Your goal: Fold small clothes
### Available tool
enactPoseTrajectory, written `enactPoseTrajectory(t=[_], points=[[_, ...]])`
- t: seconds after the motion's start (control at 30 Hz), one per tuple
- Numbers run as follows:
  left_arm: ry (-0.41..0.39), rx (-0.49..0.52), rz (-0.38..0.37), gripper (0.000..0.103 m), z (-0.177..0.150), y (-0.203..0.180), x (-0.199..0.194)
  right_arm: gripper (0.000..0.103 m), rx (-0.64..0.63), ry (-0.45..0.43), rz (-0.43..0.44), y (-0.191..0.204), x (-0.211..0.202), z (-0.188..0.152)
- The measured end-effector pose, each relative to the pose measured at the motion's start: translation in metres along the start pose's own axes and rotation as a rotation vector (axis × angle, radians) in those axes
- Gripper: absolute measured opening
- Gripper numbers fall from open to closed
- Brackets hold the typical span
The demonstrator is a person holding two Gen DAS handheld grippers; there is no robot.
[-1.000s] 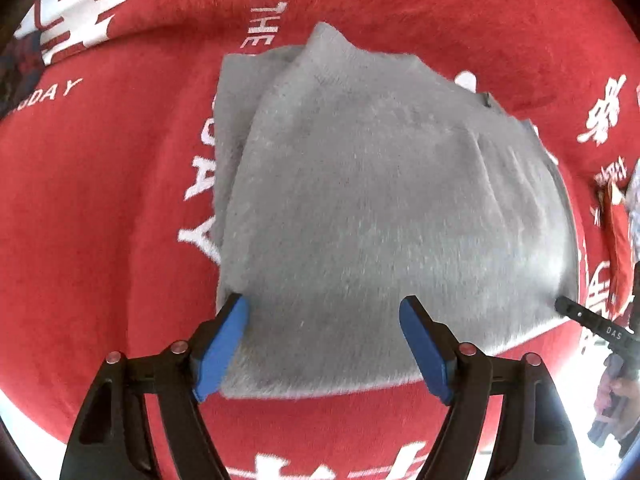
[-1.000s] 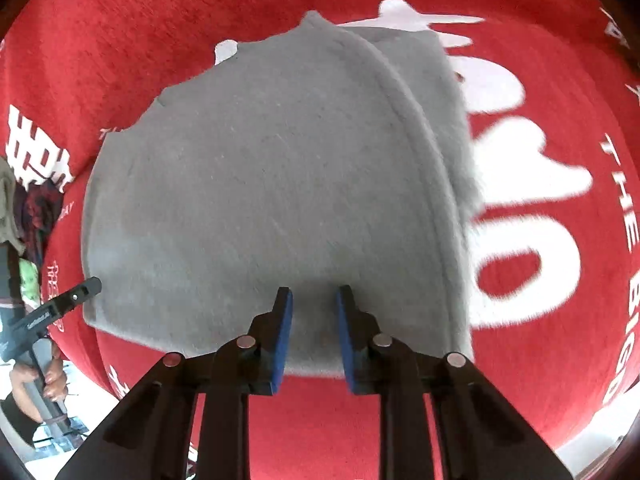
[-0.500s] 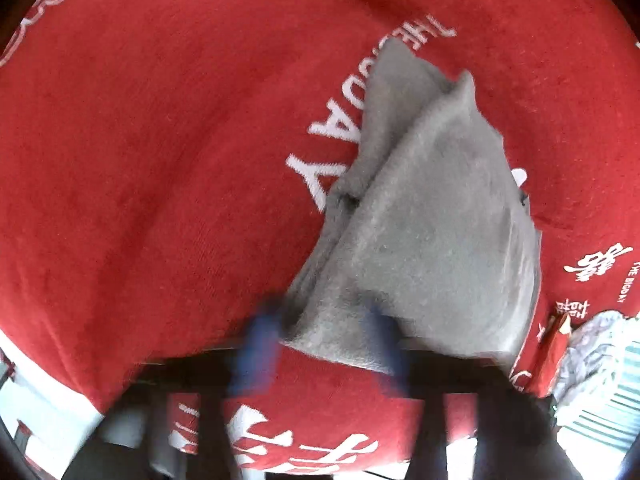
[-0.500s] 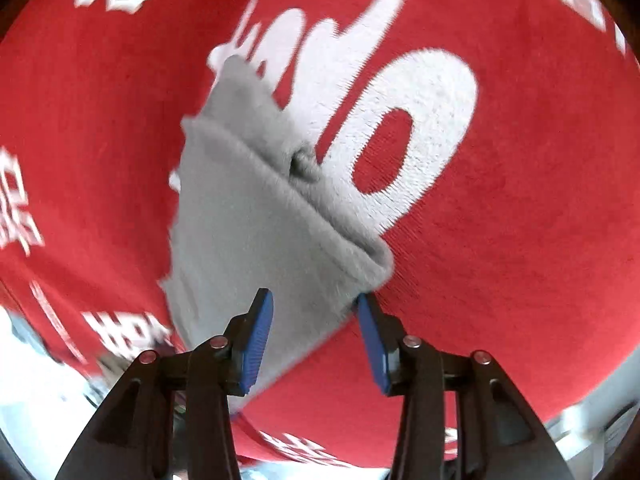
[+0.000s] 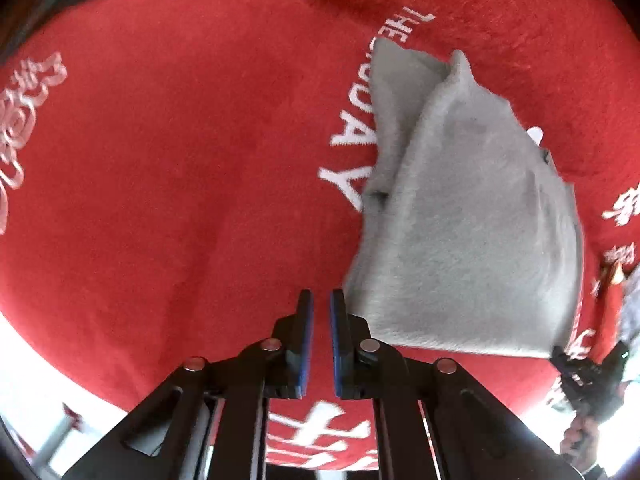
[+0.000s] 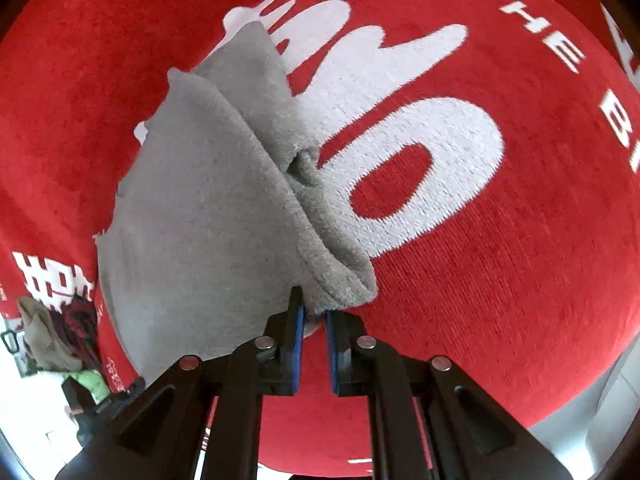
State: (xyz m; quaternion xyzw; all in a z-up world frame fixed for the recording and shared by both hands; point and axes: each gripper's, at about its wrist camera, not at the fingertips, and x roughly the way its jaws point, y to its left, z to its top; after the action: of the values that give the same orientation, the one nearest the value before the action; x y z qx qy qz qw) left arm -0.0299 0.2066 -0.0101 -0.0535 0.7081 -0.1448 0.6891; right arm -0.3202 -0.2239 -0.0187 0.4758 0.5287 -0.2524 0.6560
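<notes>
A grey folded garment (image 5: 472, 220) lies on a red blanket (image 5: 180, 160) with white lettering. My left gripper (image 5: 320, 300) is shut, with only red blanket showing in the slit between its blue pads. The garment's near corner rests against the outside of its right finger (image 5: 338, 320). In the right wrist view the garment (image 6: 200, 220) spreads to the left. Its thick folded corner (image 6: 340, 276) sits between the tips of my right gripper (image 6: 315, 314), whose jaws are closing and pinching that corner.
The right gripper (image 5: 580, 368) and a hand (image 5: 580, 440) show at the left view's lower right. A pile of other clothes (image 6: 52, 332) lies at the blanket's edge, with the left gripper's dark tip (image 6: 100, 400) below it. Bright floor borders the blanket.
The left jaws went from wide open around the garment's edge to shut beside its corner. Both views rolled and slid outward to the garment's corners. The right jaws narrowed onto the folded corner.
</notes>
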Motion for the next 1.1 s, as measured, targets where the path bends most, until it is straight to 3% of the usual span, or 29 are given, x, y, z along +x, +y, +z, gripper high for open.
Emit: enactPoseTrajectory(t=[0.1, 0.23, 0.47, 0.6, 0.67, 0.7, 0.8, 1.1], points=[[-0.06, 0.062, -0.03, 0.01, 0.012, -0.005, -0.025, 0.011, -0.003, -0.006, -0.056, 0.001, -0.013, -0.011], [-0.146, 0.162, -0.082, 0.01, 0.053, -0.032, -0.038, 0.011, -0.106, -0.051, -0.013, 0.03, -0.028, -0.019], [-0.164, 0.251, -0.132, 0.01, 0.114, -0.097, 0.005, 0.011, -0.266, -0.017, 0.043, 0.106, 0.002, -0.018], [-0.143, 0.206, -0.061, 0.01, 0.134, -0.091, 0.034, 0.011, -0.27, 0.02, 0.082, 0.119, 0.018, -0.028], [-0.134, 0.168, -0.042, 0.01, 0.139, -0.077, 0.043, 0.011, -0.26, 0.043, 0.092, 0.119, 0.023, -0.034], [-0.133, 0.161, -0.037, 0.017, 0.141, -0.07, 0.043, 0.011, -0.256, 0.052, 0.089, 0.119, 0.026, -0.037], [-0.125, 0.16, 0.018, 0.017, 0.139, -0.054, 0.038, 0.011, -0.242, 0.07, 0.083, 0.119, 0.031, -0.042], [-0.133, 0.186, 0.062, 0.018, 0.11, -0.044, 0.008, 0.011, -0.291, 0.088, 0.067, 0.137, 0.035, -0.046]])
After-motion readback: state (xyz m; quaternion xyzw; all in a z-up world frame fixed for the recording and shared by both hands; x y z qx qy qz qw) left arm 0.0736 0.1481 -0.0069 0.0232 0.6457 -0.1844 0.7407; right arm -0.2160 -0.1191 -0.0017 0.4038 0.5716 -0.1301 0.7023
